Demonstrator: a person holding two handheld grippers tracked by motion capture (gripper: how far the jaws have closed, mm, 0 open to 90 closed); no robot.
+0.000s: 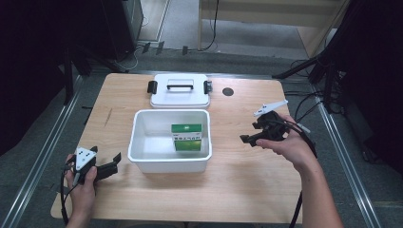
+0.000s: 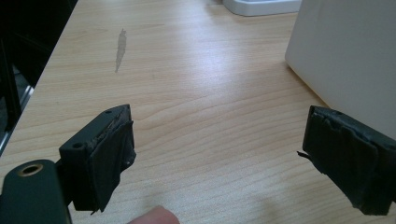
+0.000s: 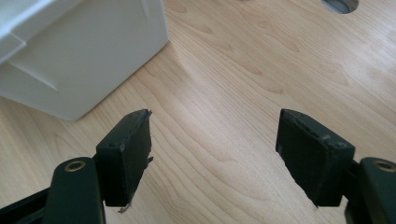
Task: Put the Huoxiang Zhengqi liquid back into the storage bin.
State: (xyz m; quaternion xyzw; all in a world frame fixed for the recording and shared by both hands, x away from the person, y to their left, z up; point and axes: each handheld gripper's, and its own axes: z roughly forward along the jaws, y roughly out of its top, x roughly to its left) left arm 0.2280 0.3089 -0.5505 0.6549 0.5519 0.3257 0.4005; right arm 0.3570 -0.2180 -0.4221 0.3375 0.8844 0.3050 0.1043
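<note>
A white plastic bin stands in the middle of the wooden table. Inside it, at the right, a green and white box stands upright. The bin's white lid, with black clips and a handle, lies flat behind it. My left gripper rests low at the bin's front left, open, with bare wood between its jaws and the bin wall at their right. My right gripper hovers to the right of the bin, pointing toward it, open and holding nothing; the bin's corner lies ahead to its left.
A round cable hole is set in the table to the right of the lid. A grey scuff marks the wood ahead of the left gripper. Tripod legs and cables stand on the floor past the table's right edge.
</note>
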